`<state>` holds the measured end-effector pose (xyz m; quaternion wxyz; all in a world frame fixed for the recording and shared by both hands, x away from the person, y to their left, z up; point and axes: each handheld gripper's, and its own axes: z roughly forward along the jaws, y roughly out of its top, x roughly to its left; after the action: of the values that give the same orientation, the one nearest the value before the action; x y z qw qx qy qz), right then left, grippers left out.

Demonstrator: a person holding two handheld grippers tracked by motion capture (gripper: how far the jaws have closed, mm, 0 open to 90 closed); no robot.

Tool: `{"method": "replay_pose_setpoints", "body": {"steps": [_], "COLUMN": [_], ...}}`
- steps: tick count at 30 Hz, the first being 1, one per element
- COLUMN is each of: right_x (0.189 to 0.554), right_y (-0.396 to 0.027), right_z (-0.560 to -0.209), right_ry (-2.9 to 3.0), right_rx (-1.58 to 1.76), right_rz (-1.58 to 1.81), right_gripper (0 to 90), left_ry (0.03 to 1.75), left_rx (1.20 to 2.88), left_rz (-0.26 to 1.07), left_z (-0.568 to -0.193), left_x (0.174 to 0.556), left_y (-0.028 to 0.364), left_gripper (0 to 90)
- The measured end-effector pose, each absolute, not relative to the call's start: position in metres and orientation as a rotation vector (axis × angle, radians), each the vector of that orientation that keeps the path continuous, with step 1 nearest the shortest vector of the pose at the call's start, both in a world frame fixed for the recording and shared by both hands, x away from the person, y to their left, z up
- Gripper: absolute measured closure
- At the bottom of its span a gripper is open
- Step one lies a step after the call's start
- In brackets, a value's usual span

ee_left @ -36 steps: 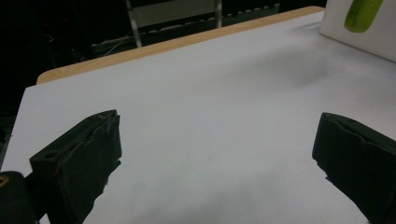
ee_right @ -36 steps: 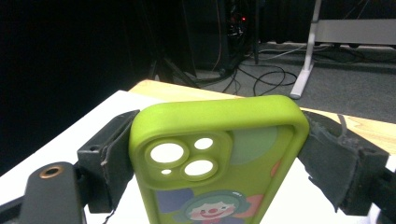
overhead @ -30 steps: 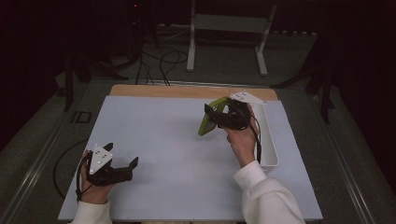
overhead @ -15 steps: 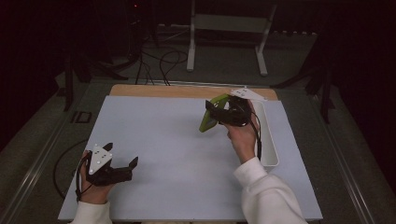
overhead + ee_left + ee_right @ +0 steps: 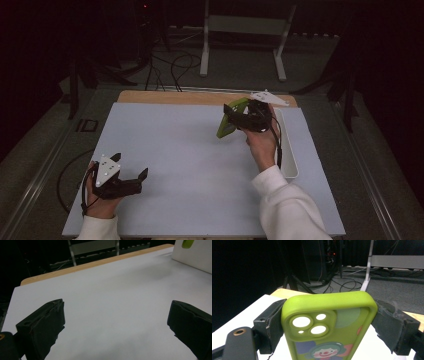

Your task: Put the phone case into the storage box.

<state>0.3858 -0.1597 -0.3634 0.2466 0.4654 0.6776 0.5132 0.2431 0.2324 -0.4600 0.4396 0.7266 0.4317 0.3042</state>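
While right hand-held gripper (image 5: pixel 329 322) clamps green phone case (image 5: pixel 329 325), bottom cropped | left hand-held gripper (image 5: pixel 115 325) wide, empty

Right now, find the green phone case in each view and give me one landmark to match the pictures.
High view: green phone case at upper right of centre, gripped by the right gripper above the table.
Left gripper view: a green sliver at the top right corner.
Right gripper view: centre, clamped between the jaws.
Shared landmark: the table's wooden far edge.

matt green rubbery phone case (image 5: pixel 329 327), smooth white table (image 5: pixel 190 150), wooden edge (image 5: pixel 165 97)
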Motion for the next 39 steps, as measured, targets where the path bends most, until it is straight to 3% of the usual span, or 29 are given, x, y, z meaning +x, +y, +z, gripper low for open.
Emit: {"method": "replay_pose_setpoints", "body": {"steps": [39], "right_x": [0.401], "right_y": [-0.190], "right_z": [-0.359], "right_ry": [1.768], "right_rx": [1.329], "right_rz": [1.334], "right_gripper": [16.5], "left_ry": [1.075], "left_rx": [1.800], "left_rz": [0.760], "left_z": [-0.459], "left_x": [0.243], "left_y": [0.233], "left_gripper": [1.8]}}
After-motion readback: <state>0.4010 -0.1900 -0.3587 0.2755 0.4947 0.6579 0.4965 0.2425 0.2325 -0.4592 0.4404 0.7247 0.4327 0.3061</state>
